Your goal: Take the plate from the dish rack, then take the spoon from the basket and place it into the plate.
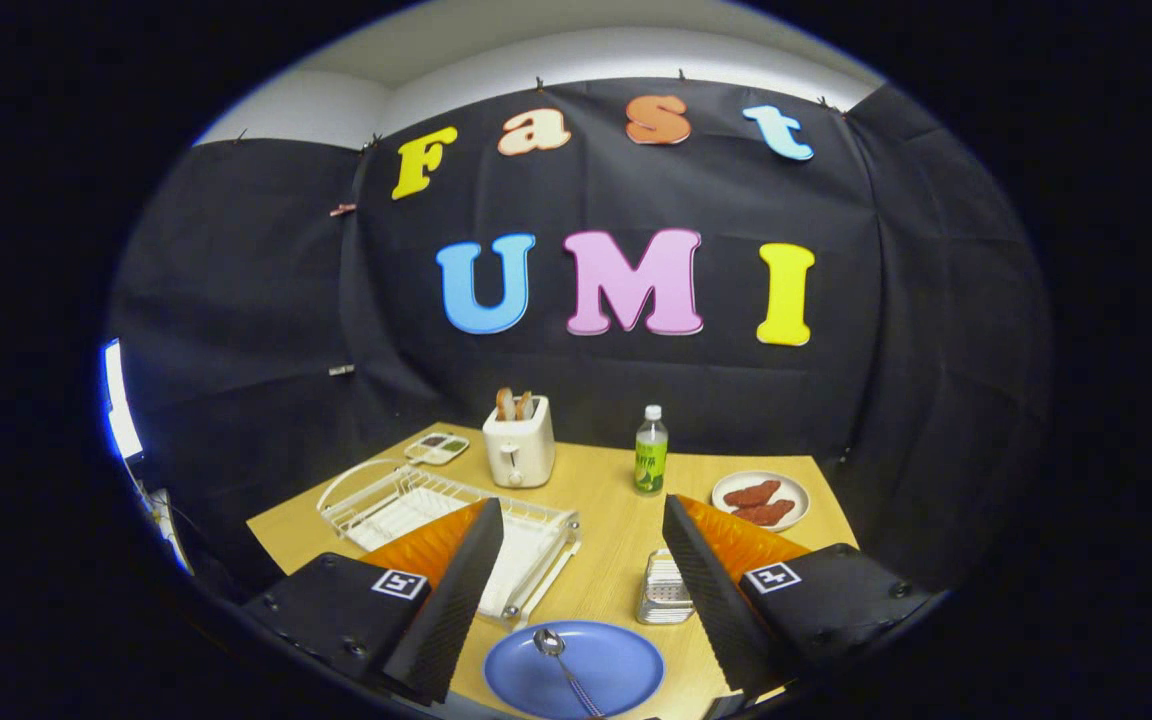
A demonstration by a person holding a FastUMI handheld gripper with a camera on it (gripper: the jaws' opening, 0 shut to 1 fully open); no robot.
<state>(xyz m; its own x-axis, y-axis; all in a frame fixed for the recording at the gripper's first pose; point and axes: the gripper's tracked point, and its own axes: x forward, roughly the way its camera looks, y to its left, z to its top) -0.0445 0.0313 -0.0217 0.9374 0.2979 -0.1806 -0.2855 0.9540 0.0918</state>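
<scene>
A: Nearest first. Gripper (581, 600) fingers spread wide, nothing between them but air. One blue plate (574, 668) on the table (606, 500) just below and between the fingers, near rim cut off. One spoon (564, 662) lies in it, bowl toward the far side, handle end cut off.

B: Beyond that?

A: One metal basket (664, 590), partly hidden behind the right finger. One white dish rack (436, 510), near corner hidden by the left finger.

B: Far end?

A: One toaster (518, 445) with two slices, one green bottle (650, 452), one plate of food (760, 500) with two reddish pieces, one small tray (438, 448), contents hard to make out.
</scene>
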